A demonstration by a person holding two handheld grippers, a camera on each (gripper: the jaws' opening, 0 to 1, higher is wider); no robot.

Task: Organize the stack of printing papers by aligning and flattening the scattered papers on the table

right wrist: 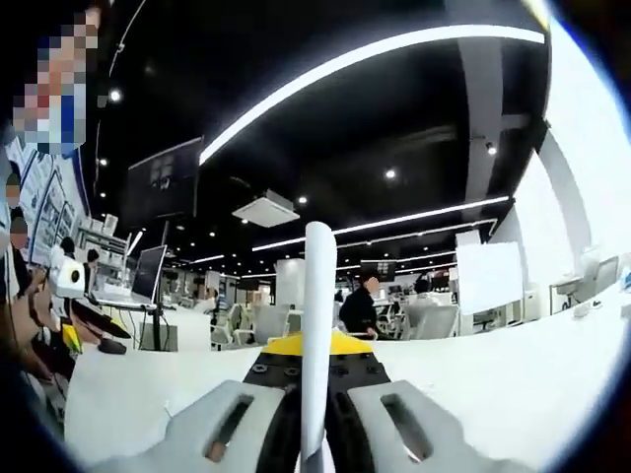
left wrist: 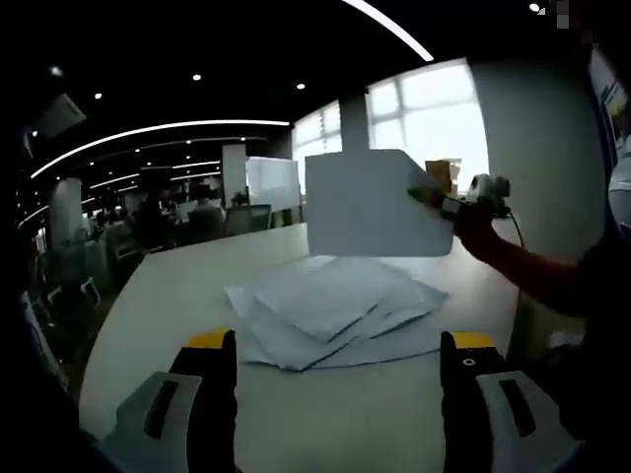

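Right gripper (right wrist: 317, 414) pinching sheet (left wrist: 380, 217) edge, holding it upright. Left gripper (left wrist: 340, 394) hovering open over papers (left wrist: 335, 310). Light, floppy, slippery; grip edges.

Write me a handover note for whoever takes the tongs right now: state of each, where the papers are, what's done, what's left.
Left tongs: open, holding nothing, hovering over the near edge of the table.
Right tongs: shut on a lifted sheet, held upright above the table; in the right gripper view the sheet shows edge-on between the jaws.
Scattered papers: lying fanned and overlapping on the table, below the lifted sheet.
Done: one sheet picked up.
Left: square up the loose papers, add the lifted sheet, align the edges and press the stack flat.
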